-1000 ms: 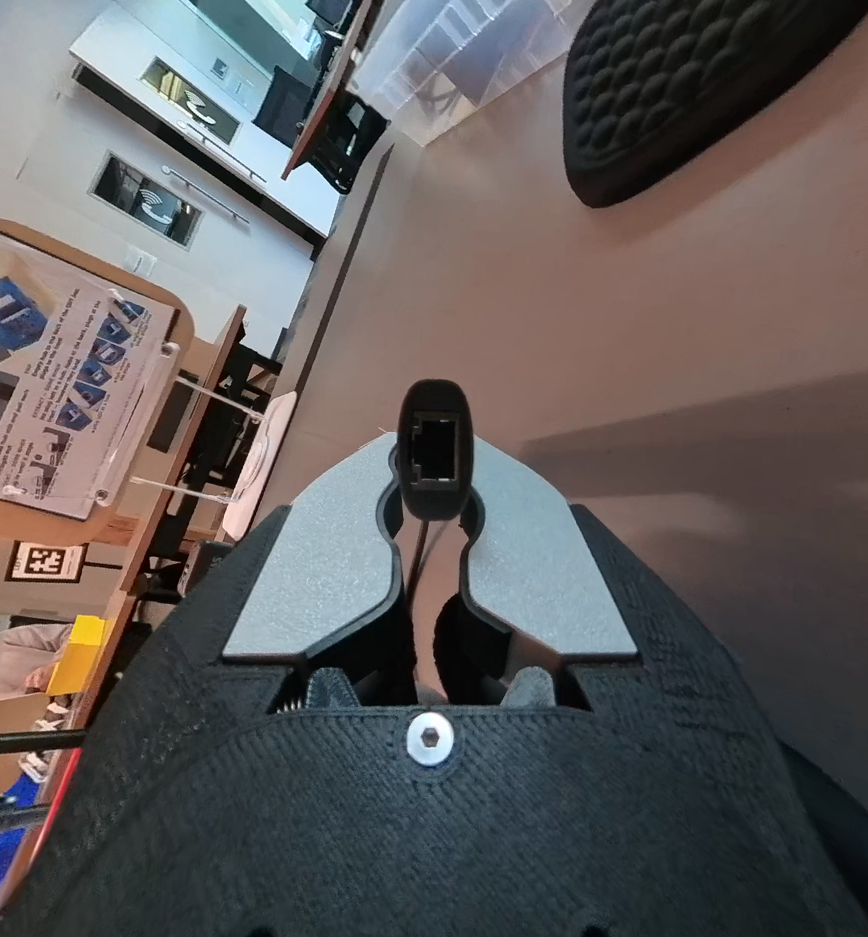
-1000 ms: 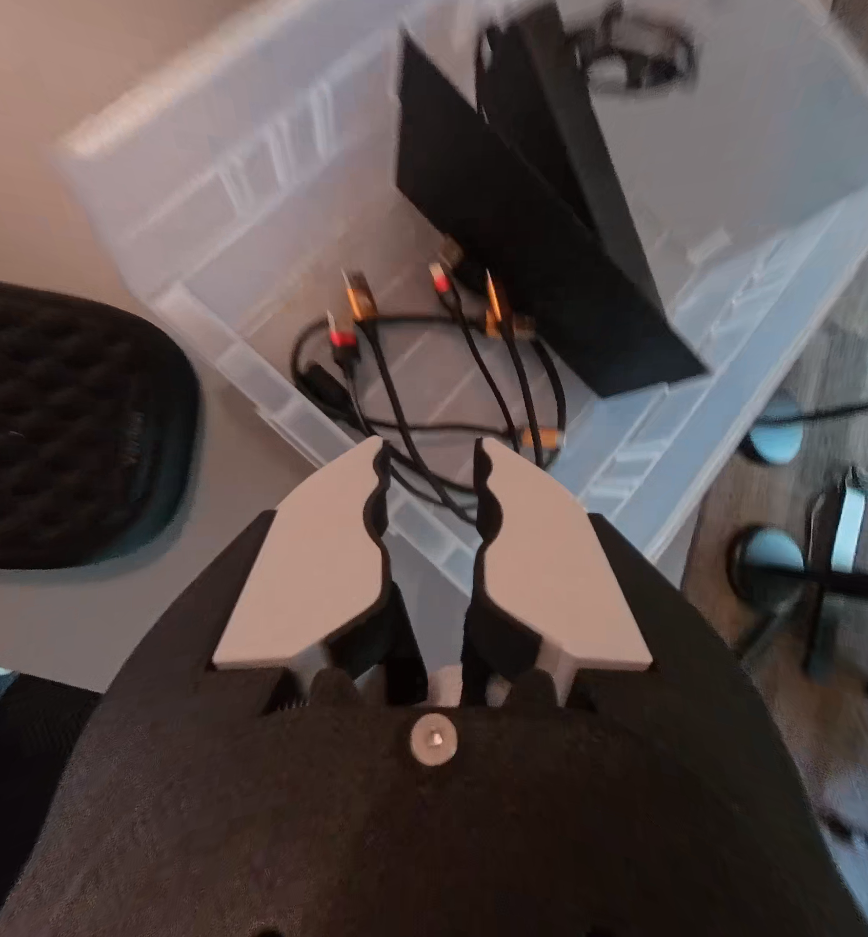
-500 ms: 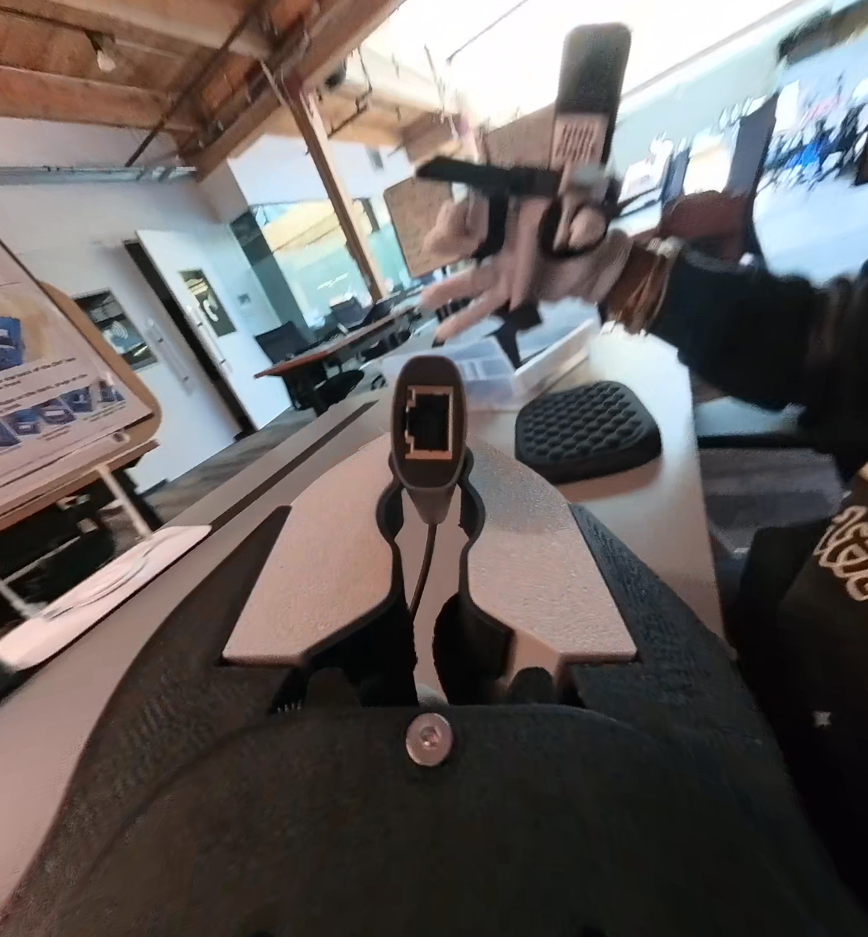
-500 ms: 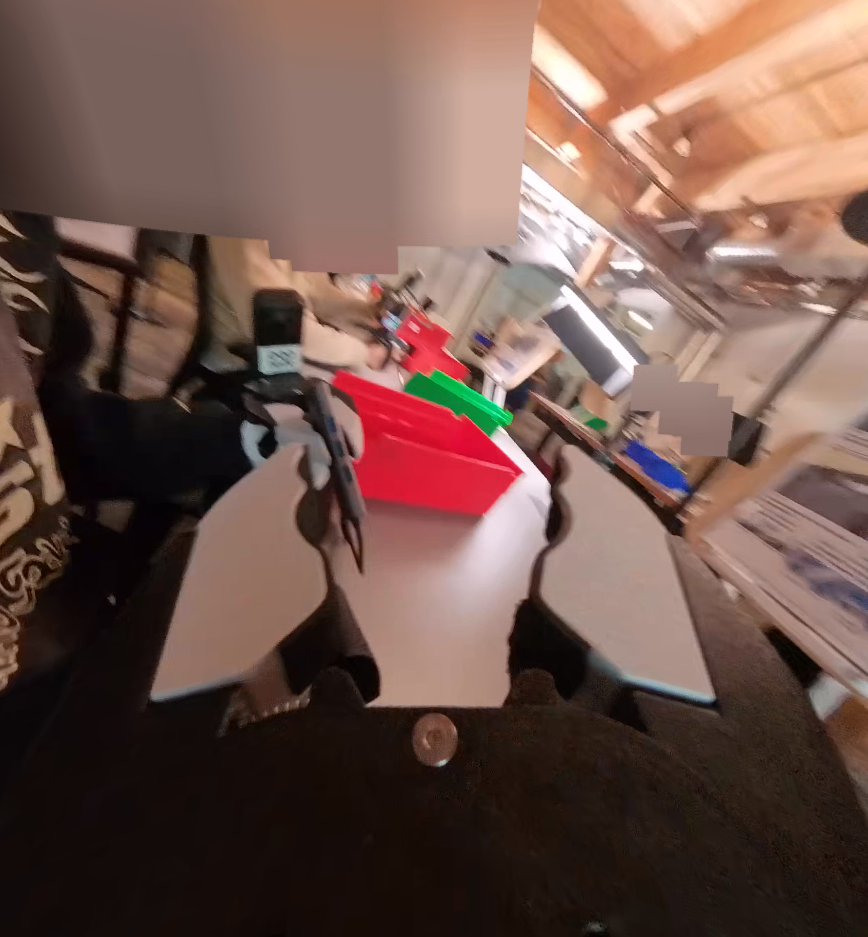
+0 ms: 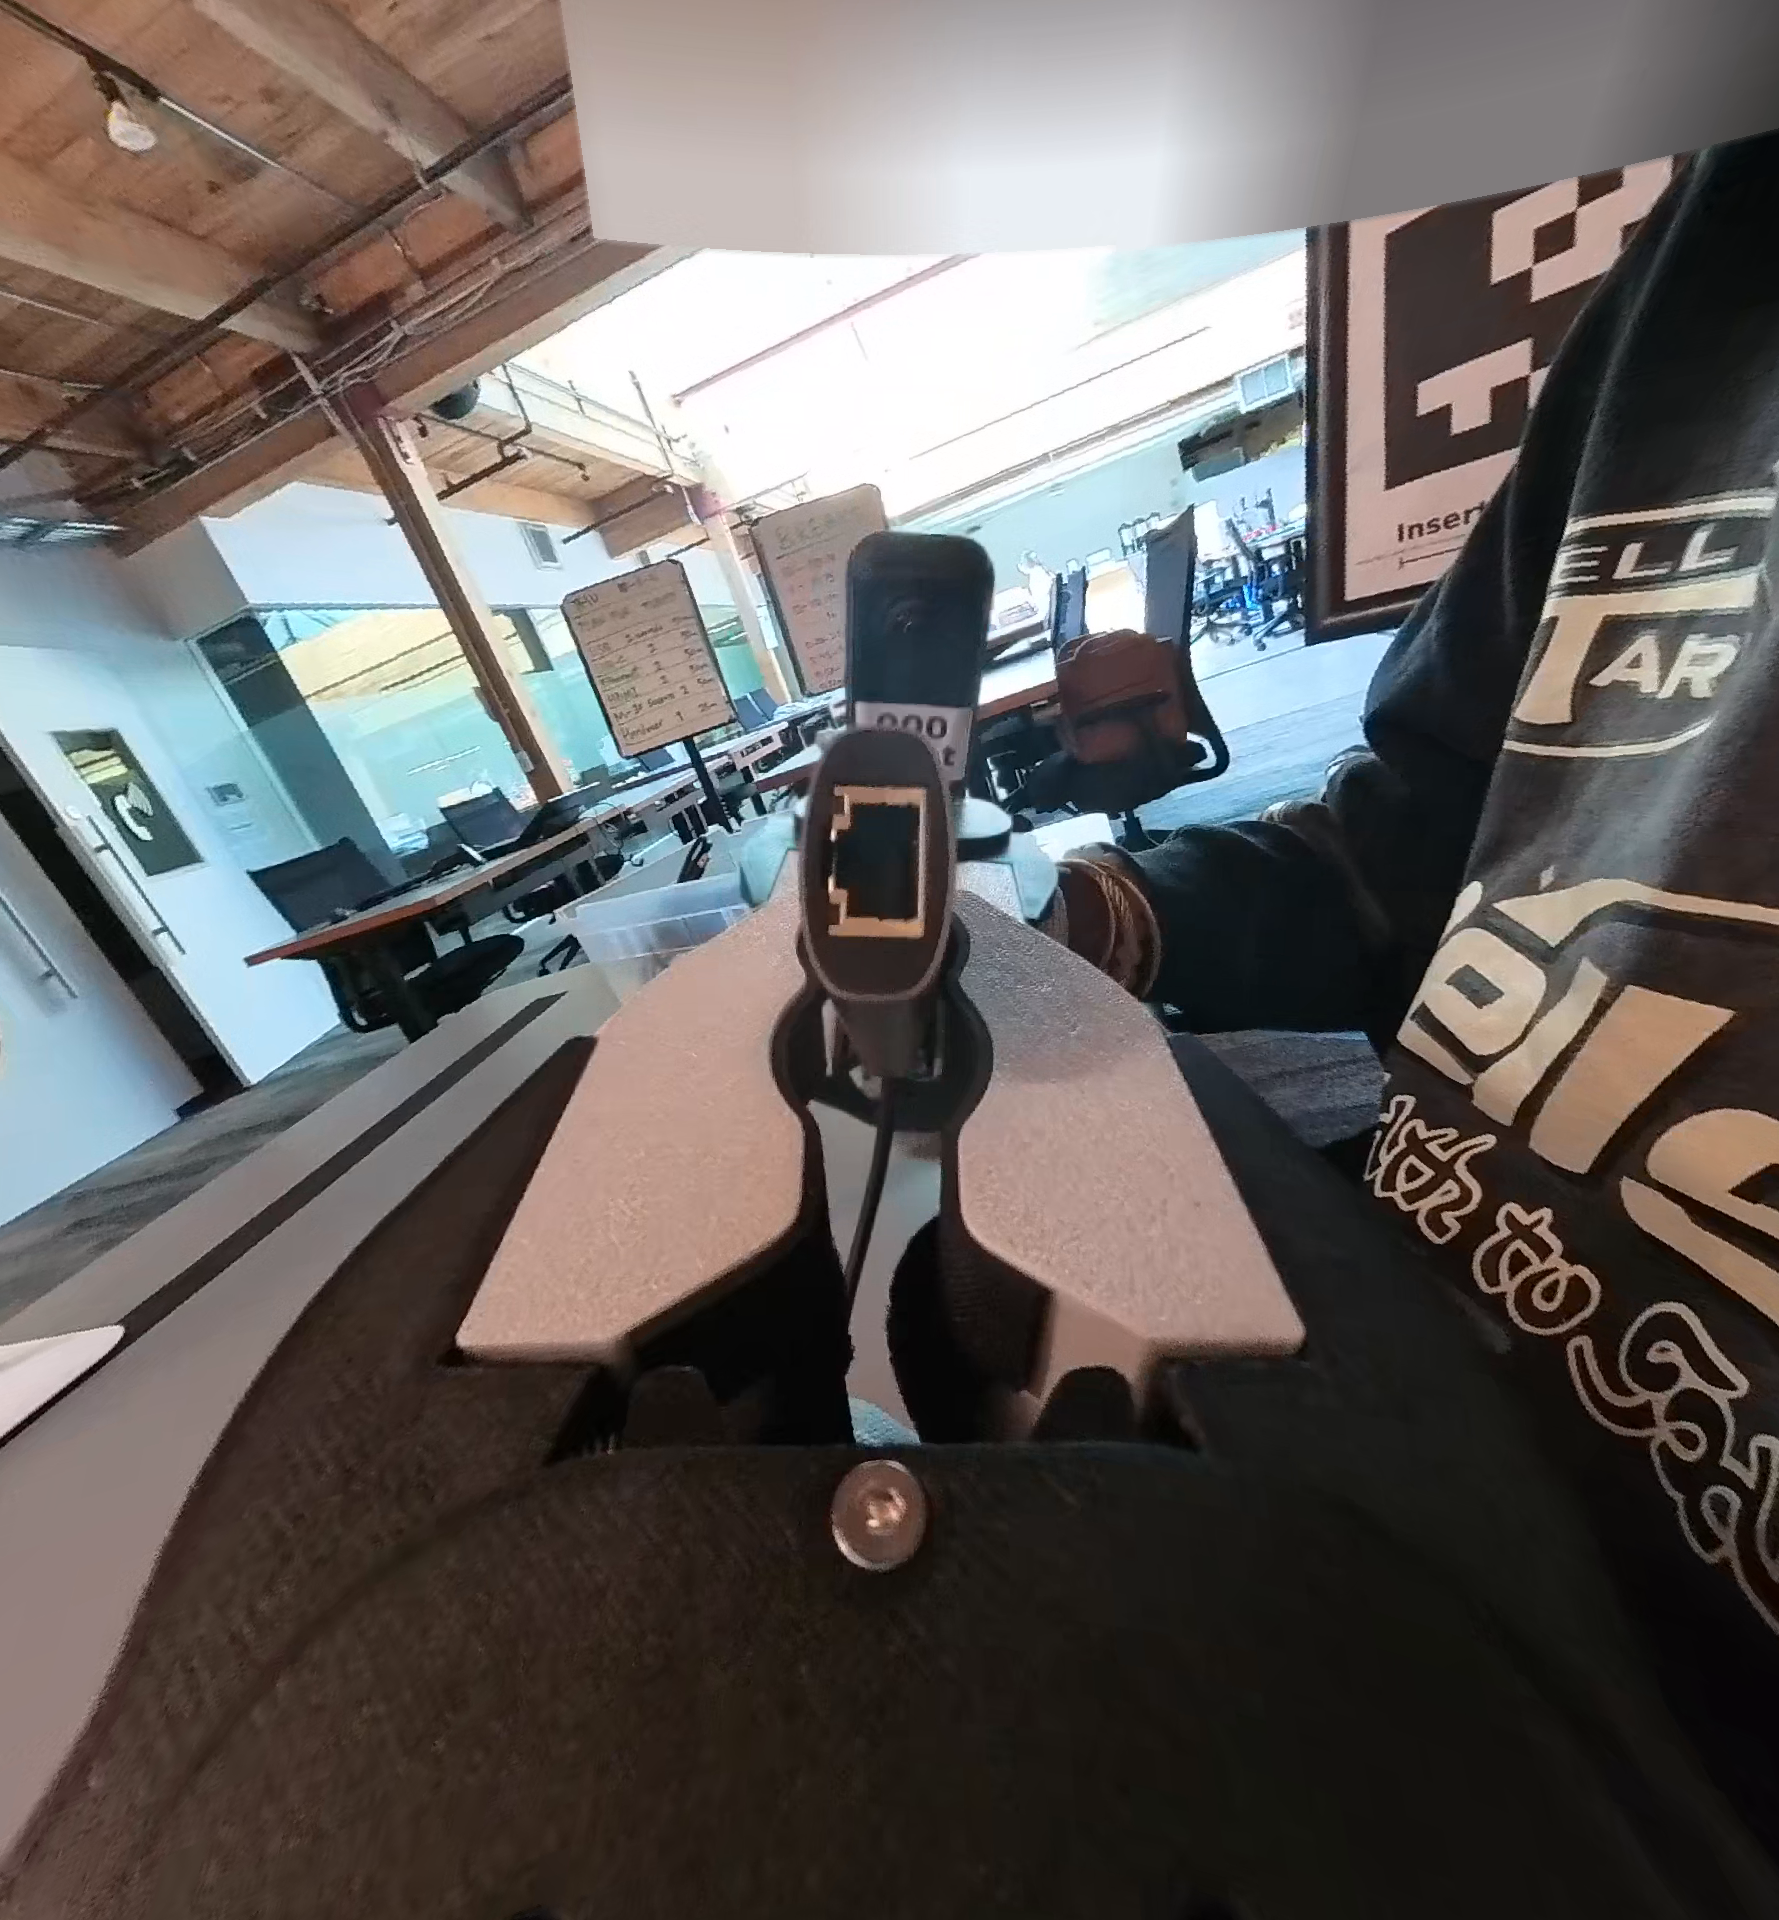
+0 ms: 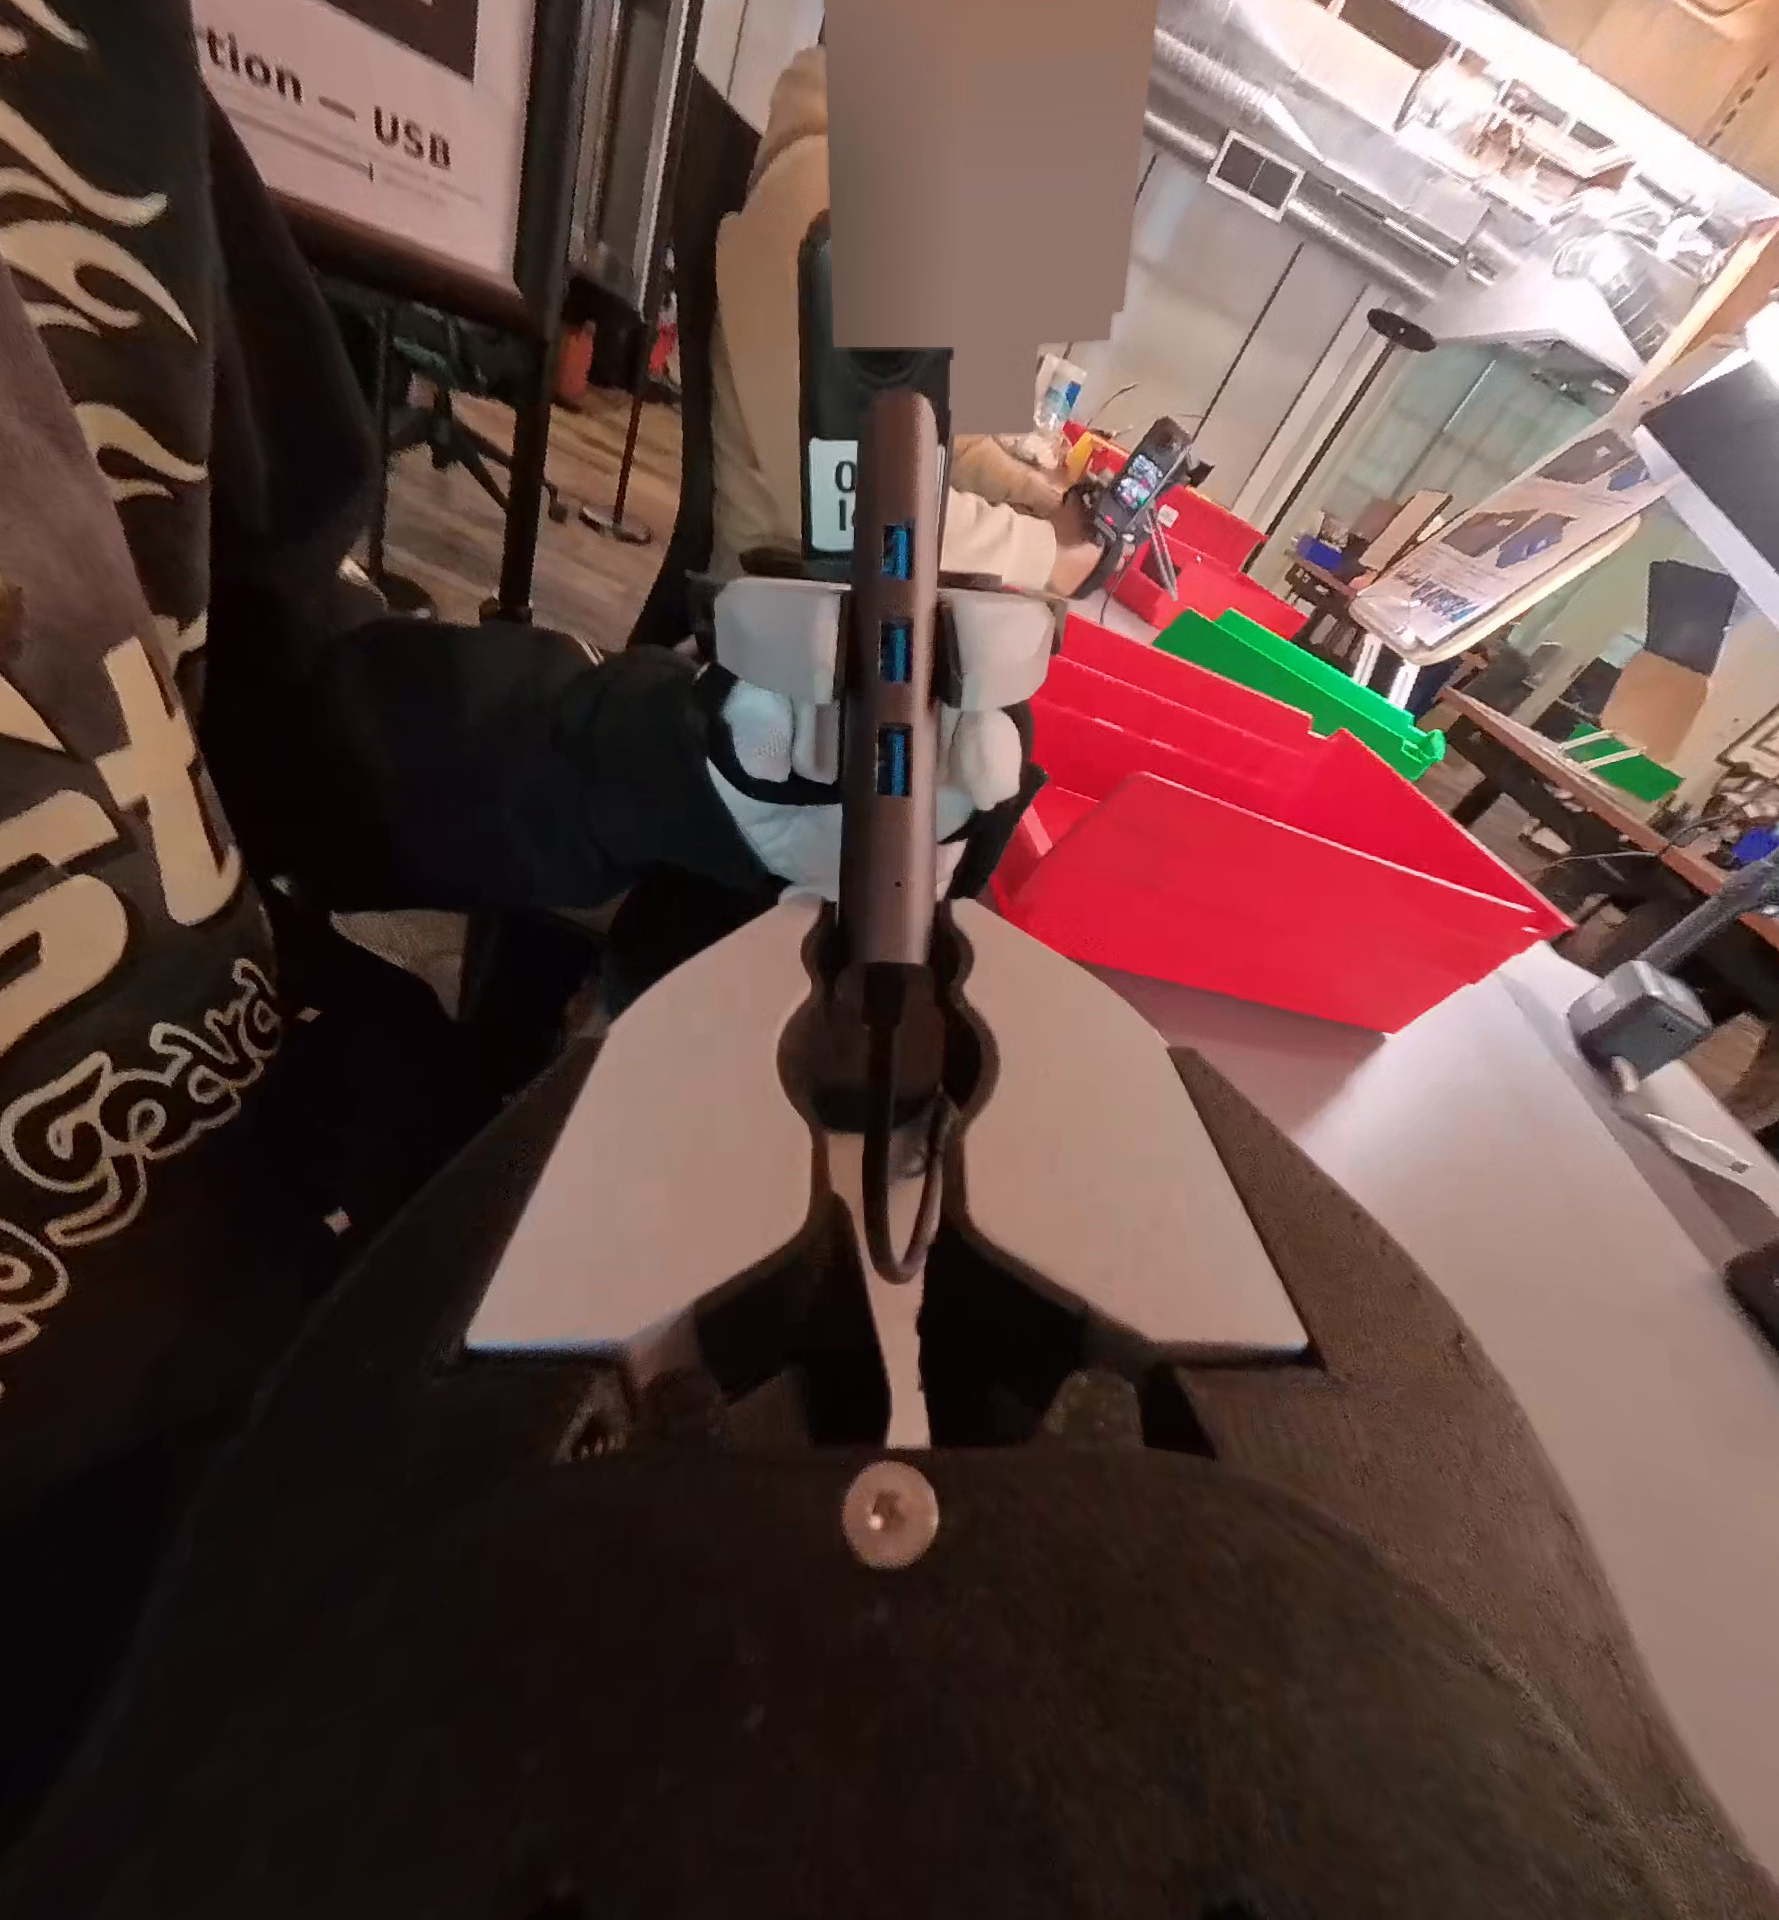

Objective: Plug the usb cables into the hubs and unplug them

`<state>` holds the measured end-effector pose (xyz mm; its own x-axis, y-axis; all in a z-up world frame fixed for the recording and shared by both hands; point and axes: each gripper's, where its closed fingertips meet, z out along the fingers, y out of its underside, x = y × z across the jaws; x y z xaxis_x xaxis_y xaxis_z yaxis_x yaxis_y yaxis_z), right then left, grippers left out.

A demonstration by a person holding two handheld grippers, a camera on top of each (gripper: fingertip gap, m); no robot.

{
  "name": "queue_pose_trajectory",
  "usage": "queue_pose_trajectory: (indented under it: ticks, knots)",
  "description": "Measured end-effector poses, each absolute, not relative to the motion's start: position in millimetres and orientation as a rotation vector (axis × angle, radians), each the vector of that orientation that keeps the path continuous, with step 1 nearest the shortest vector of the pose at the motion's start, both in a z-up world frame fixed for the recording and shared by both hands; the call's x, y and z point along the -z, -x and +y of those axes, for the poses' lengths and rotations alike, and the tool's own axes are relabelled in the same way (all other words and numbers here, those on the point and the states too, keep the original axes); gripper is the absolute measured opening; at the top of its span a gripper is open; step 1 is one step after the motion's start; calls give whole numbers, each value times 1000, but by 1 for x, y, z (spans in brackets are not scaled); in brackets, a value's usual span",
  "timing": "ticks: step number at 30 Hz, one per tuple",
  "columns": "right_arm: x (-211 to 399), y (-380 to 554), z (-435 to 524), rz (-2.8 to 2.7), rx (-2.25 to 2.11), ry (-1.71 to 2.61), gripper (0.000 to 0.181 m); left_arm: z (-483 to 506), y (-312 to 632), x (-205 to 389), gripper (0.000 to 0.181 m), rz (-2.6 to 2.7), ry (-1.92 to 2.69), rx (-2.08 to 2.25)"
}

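A dark grey USB hub [image 5: 869, 883] is held up in the air between both grippers. My left gripper [image 5: 874, 966] is shut on it, and its end socket faces the left wrist camera. In the right wrist view the hub [image 6: 890, 810] stands upright with three blue ports facing me. My right gripper [image 6: 885, 935] is shut on its lower end, where the short black cable [image 6: 895, 1195] comes out and loops between the fingers. The left gripper [image 6: 885, 644] clamps the hub higher up, held by a white-gloved hand [image 6: 760, 748]. No USB cable plug is in view.
Red bins [image 6: 1280, 883] and a green bin [image 6: 1300, 665] stand on the white table [image 6: 1487, 1195] to the right. A clear plastic bin [image 5: 656, 914] sits behind the hub. The person's dark sweatshirt [image 5: 1591, 935] fills the right of the left wrist view. My left and right fingertips are right by each other.
Both grippers swung up from the table and the clear bin to face each other. The left kept hold of the hub. The right opened wide, then closed on the hub's cable end.
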<state>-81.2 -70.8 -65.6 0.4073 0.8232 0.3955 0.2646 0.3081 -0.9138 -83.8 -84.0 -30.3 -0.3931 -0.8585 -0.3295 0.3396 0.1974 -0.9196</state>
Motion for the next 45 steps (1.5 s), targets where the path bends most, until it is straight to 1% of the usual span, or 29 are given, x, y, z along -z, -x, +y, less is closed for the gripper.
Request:
queue_pose_trajectory:
  ticks: [2,5,7,12,18,21,24,29,35,37,40,41,43,45]
  knots:
    - [59,74,-71,-1151,-443,1227,18,-81,80,30,19,1390,543,1404]
    - [35,54,-77,-1103,-416,1180,17,-67,81,20,38,1267,563,1383]
    - [17,37,-80,-1064,-345,1158,17,-51,80,16,40,1187,621,1361]
    - [-39,-23,-100,-947,-73,1112,17,-28,83,11,41,1070,685,1289]
    - [-115,-139,-151,-701,356,1144,17,-27,77,17,41,1099,711,1252]
    - [-138,-198,-162,-638,543,1219,17,-28,74,21,40,1125,710,1214]
    - [-148,-251,-157,-627,627,1256,17,-29,72,23,40,1142,711,1196]
    - [-125,-332,-132,-606,587,1292,17,-30,67,30,40,1185,719,1152]
    - [-54,-430,-116,-418,562,1459,17,-32,62,36,40,1232,723,1125]
    - [-16,-454,-113,-379,567,1606,17,-33,62,38,39,1242,724,1122]
    - [53,-482,-117,-398,613,1969,17,-33,60,40,39,1257,730,1119]
    - [68,-489,-120,-411,650,2076,17,-34,60,41,39,1262,730,1116]
    - [82,-491,-122,-404,623,2198,18,-35,59,42,39,1271,727,1108]
    - [84,-494,-124,-345,582,2255,17,-35,58,43,39,1278,725,1101]
